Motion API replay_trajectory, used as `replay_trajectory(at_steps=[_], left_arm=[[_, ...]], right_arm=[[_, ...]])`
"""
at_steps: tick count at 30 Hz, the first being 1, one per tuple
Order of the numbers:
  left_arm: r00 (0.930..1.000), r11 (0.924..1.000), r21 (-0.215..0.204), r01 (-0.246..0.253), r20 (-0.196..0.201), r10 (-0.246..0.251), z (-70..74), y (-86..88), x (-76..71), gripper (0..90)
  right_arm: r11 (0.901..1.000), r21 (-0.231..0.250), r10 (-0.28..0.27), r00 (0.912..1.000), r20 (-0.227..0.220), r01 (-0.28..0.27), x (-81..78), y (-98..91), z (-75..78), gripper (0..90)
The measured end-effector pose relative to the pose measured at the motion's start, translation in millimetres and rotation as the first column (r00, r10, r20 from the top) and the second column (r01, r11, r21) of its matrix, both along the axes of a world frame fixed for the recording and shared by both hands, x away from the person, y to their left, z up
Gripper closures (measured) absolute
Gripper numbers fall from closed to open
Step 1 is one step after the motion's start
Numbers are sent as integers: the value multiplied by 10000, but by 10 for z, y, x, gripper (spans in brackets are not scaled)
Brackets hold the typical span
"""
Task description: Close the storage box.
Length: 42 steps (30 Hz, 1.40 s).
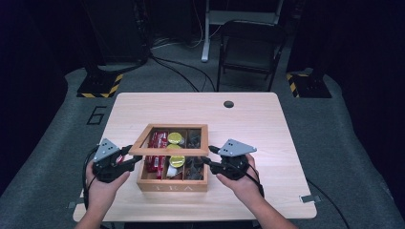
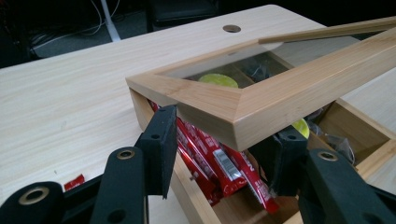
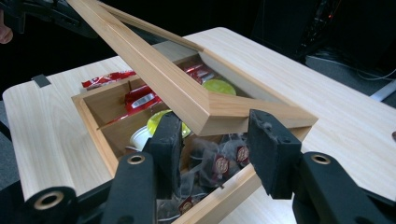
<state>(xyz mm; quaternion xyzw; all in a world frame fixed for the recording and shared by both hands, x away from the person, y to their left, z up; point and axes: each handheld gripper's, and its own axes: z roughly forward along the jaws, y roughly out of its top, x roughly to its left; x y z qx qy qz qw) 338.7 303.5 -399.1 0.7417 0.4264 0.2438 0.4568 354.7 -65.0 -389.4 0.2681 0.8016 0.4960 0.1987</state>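
Note:
A wooden tea box (image 1: 172, 184) stands near the table's front edge, its glass-paned lid (image 1: 169, 151) raised at a slant above it. My left gripper (image 1: 135, 156) is shut on the lid's front left corner (image 2: 233, 121), with a black pad on either side of the frame. My right gripper (image 1: 210, 156) is shut on the front right corner (image 3: 219, 109) in the same way. Inside the box lie red sachets (image 2: 219, 163), yellow-topped capsules (image 3: 219, 86) and dark tea bags (image 3: 224, 163).
The box rests on a light wooden table (image 1: 248, 124) with a round cable hole (image 1: 229, 104) at the back. A loose red sachet (image 2: 74, 181) lies on the table left of the box. A dark folding chair (image 1: 250, 45) stands beyond the table.

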Motion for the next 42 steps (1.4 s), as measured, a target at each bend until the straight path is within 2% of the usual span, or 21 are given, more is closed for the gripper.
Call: replay_trajectory(at_steps=[7,12,17,18,19,20,22,24,26,29,36,38,40,42], left_arm=[[9998,9998,179,12,-203,-8,-114,-10,-73,512],[9998,9998,211,-18,-192,22,-179,-16,-98,511],[9999,9996,256,-83,-119,86,-274,-31,-152,511],[9999,9997,238,-67,-139,70,-309,-28,-166,511],[9998,9998,196,-42,-170,45,-326,-28,-171,512],[9998,9998,171,-42,-201,45,-340,-30,-176,512],[9997,9999,151,-12,-229,15,-365,-31,-182,512],[9998,9999,127,-10,-216,13,-382,-31,-182,511],[9992,9999,69,124,-393,-121,-414,-18,-182,506],[9988,9998,38,178,-461,-176,-445,-12,-184,499],[9970,9981,453,425,-666,-394,-487,-50,-221,489],[9961,9974,530,496,-760,-455,-478,-63,-226,488],[9961,9967,632,506,-750,-458,-489,-56,-248,474],[9963,9963,694,510,-733,-459,-517,-36,-259,473]], right_arm=[[9999,-106,-2,9994,-335,-1,-72,-1,-113,545],[9999,-144,64,9990,-450,-70,-93,-11,-166,545],[9997,-248,33,9991,-414,-43,-130,-1,-249,544],[9993,-366,25,9997,-259,-35,-151,9,-290,544],[9993,-370,-69,9994,-333,57,-168,13,-303,544],[9988,-476,59,9998,-181,-68,-166,6,-320,543],[9993,-373,-75,9995,-317,63,-184,17,-348,541],[9991,-413,-6,9996,-265,-5,-178,12,-361,540],[9992,-405,-47,9993,-376,32,-190,16,-403,538],[9991,-431,-35,9991,-417,17,-194,15,-430,535],[9977,-662,73,9981,-612,-113,-195,19,-526,531],[9983,-579,23,9978,-656,-61,-193,24,-538,531],[9982,-588,16,9966,-822,-64,-198,23,-565,534],[9978,-657,62,9969,-791,-114,-198,24,-587,535]])
